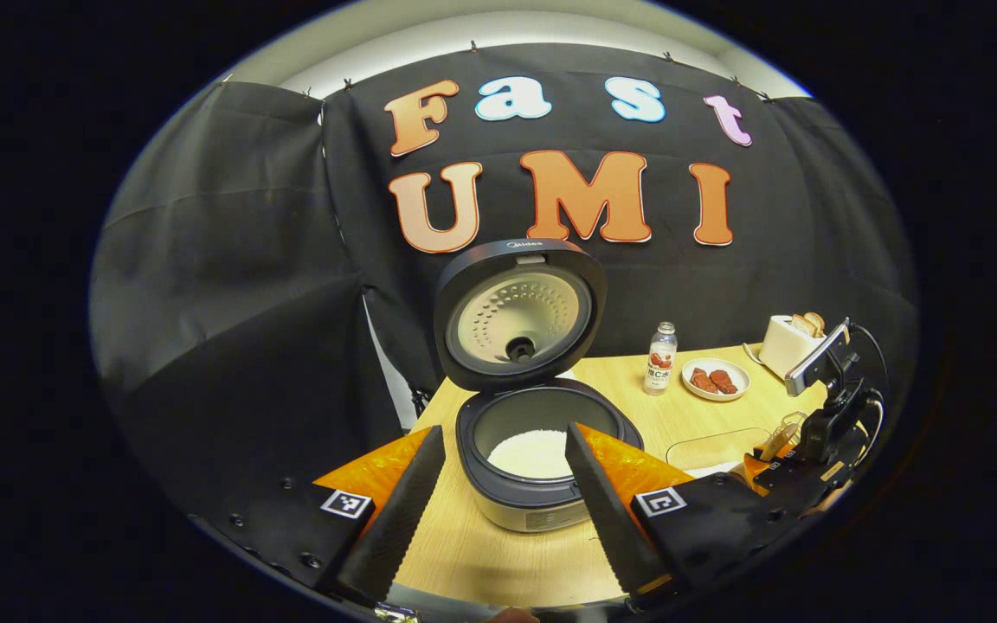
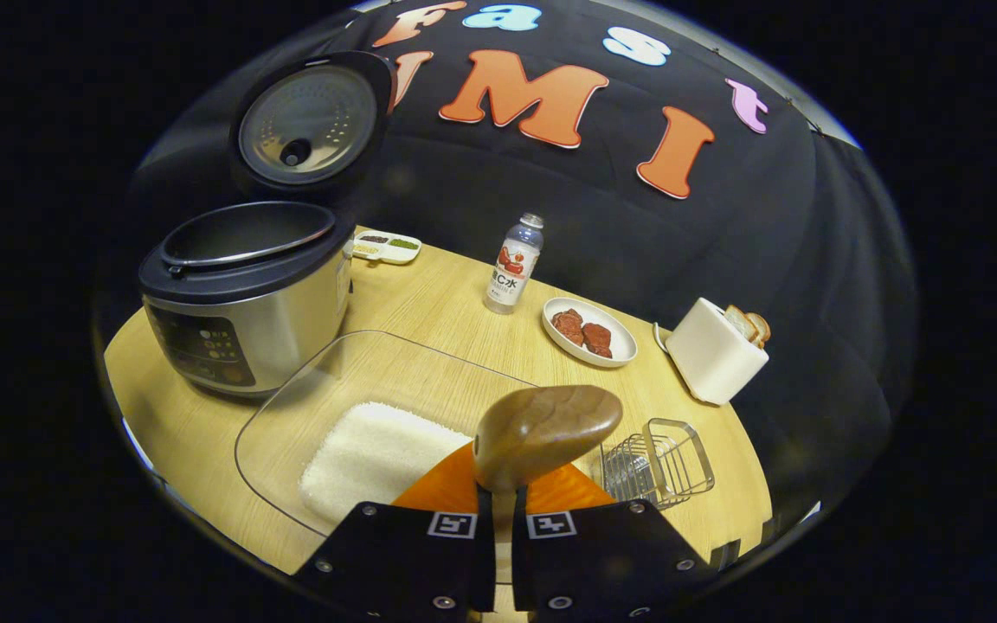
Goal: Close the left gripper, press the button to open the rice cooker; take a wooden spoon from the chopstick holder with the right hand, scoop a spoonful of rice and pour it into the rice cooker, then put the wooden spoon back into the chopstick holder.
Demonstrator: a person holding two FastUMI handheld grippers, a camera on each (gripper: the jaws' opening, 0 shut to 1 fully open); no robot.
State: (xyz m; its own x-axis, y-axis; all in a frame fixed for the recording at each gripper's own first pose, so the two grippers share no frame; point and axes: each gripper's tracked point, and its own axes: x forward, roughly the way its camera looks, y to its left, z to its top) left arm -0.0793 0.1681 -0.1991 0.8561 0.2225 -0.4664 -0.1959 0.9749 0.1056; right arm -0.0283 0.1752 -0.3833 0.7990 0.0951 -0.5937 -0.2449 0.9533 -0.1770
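Rice cooker (image 1: 533,459) stands on the wooden table (image 1: 498,554) with its lid (image 1: 520,316) raised upright at the back; white rice lies in the inner pot (image 1: 533,450).

Left gripper (image 1: 503,510) hangs in front of the cooker with its fingers (image 1: 399,510) spread wide, holding nothing; the cooker's front shows in the gap between them.

Right gripper (image 2: 503,510) has its fingers drawn close together on the handle of the wooden spoon (image 2: 546,428). The spoon's bowl stands up above the fingertips; whether it carries rice cannot be told.

To the right of the cooker lies a clear tray (image 2: 360,381) holding a patch of white rice (image 2: 377,459); the spoon sits over the tray's far-right part. The wire chopstick holder (image 2: 659,459) stands just beyond the tray, further from the cooker.

Other items, all clear of the path from tray to cooker:
- A bottle (image 2: 516,264), right of the cooker, behind the tray.
- A plate (image 2: 589,333) with red pieces, beyond the bottle.
- A white toaster (image 2: 710,350) with bread, furthest from the cooker.
- A small divided dish (image 2: 386,247), just behind the cooker.

In the left gripper view, the right gripper shows low at the table's right side.
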